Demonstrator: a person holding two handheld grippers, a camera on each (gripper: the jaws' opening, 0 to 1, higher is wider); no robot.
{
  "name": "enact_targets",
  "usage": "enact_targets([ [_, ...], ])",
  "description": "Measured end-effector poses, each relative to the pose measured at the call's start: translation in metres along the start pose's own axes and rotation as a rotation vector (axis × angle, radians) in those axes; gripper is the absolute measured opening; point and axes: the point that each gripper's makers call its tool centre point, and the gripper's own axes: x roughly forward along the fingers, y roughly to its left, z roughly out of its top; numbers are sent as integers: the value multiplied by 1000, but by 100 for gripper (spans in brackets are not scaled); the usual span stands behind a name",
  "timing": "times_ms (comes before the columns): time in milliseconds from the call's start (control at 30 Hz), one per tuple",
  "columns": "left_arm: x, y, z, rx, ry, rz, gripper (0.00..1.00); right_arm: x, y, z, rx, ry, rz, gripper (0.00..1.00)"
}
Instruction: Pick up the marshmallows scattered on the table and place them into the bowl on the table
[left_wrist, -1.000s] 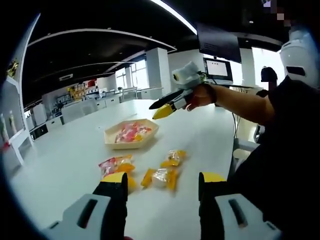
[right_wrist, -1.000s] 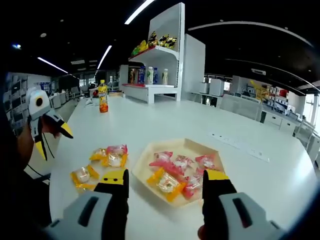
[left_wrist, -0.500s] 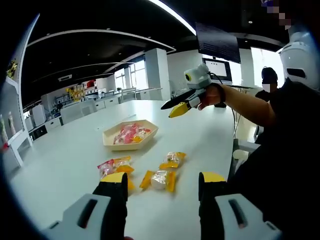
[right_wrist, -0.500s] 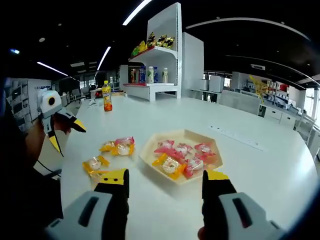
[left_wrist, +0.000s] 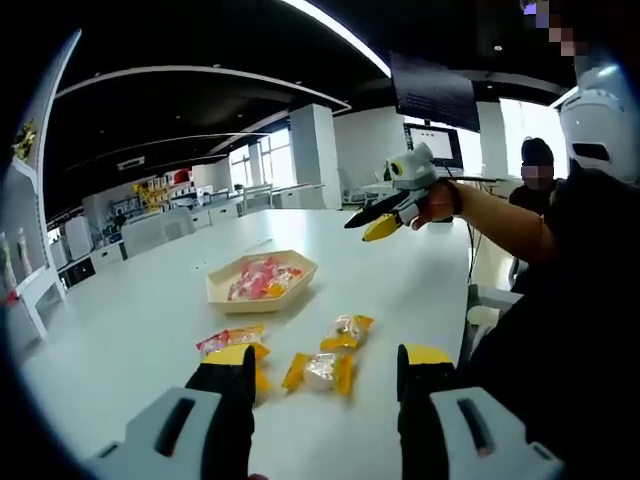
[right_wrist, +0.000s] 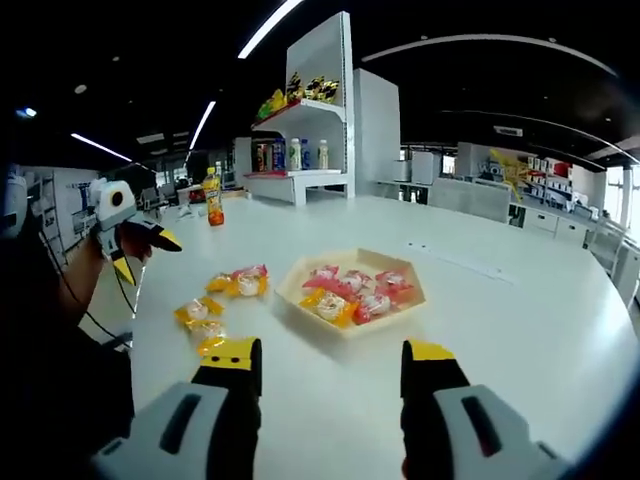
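I take the bowl (left_wrist: 261, 281) as my landmark: a shallow, pale, six-sided dish on the white table (left_wrist: 130, 320), already holding a heap of pink, red and orange wrapped marshmallows. Three wrapped marshmallows lie loose on my side of the bowl, well apart from it and close to each other: a red-and-yellow marshmallow (left_wrist: 231, 340) partly behind one of my left jaw tips, an orange marshmallow (left_wrist: 346, 331) nearest the bowl, and a front marshmallow (left_wrist: 319, 371) just beyond my left gripper (left_wrist: 328, 362).

My left gripper is spread wide with nothing between its jaws, and the front marshmallow sits almost straight ahead in that gap, its long axis running across the jaws, twisted ends pointing sideways. I judge this hand the nearer one for the next pick.

My right gripper (right_wrist: 329, 356) is also spread wide and holds nothing; in the left gripper view it hangs high above the table, beyond the bowl. From it, the loose marshmallows lie off to the left of the bowl. A bottle (right_wrist: 214, 182) stands far past the bowl, near a shelf (right_wrist: 300, 130).
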Motion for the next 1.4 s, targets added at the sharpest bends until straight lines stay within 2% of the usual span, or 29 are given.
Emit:
enact_targets([
  [133,0,-3,7,7,-22,-6,56,-7,3,2,6,-36,9,55],
  [267,-2,4,7,12,-20,20,55,-14,10,0,-9,-58,15,55],
  [367,-5,2,12,34,-38,24,51,-19,11,-1,13,-91,13,55],
  [533,-5,1,20,49,-65,21,50,-21,9,-11,35,-87,8,55],
  [900,-8,5,14,13,-42,30,48,-29,33,-10,34,-102,25,53],
  [1033,-8,2,13,9,-36,11,47,-28,40,-16,29,-75,30,51],
  [1067,-8,0,11,8,-23,1,47,-28,39,-18,39,-62,18,48],
  [1100,-7,-4,4,5,25,-18,47,-28,39,-20,44,-55,12,46],
  [1167,-4,-6,5,36,26,-18,49,-29,39,-20,46,-57,10,47],
  [1267,-3,-9,7,32,16,-38,52,-32,43,-18,58,-74,30,48],
  [1400,-1,-9,11,53,7,-49,53,-35,46,-16,17,-86,24,48],
])
